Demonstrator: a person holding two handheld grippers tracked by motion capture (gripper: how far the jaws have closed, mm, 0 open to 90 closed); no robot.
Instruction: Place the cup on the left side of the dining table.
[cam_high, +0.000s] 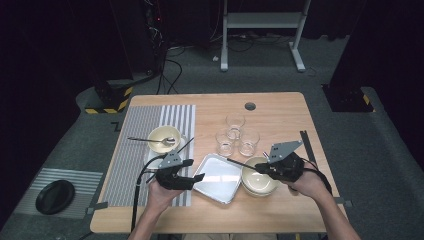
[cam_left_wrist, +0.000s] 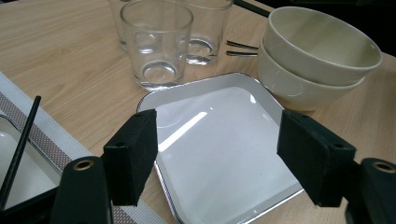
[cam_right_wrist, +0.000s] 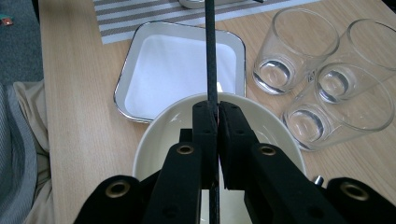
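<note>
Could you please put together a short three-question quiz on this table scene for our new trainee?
1. What does the right hand-held gripper grip?
2. True or false: the left hand-held gripper is clamped on the square tray.
3. How many clear glasses stand on the table: A two, B three, C five?

Key: 1. A thin black chopstick, above the stacked bowls. 2. False; its jaws stand open over it. 3. B.

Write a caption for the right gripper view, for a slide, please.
Right gripper jaws shut on a black chopstick above a cream bowl, with a white square plate and three glasses beyond.
</note>
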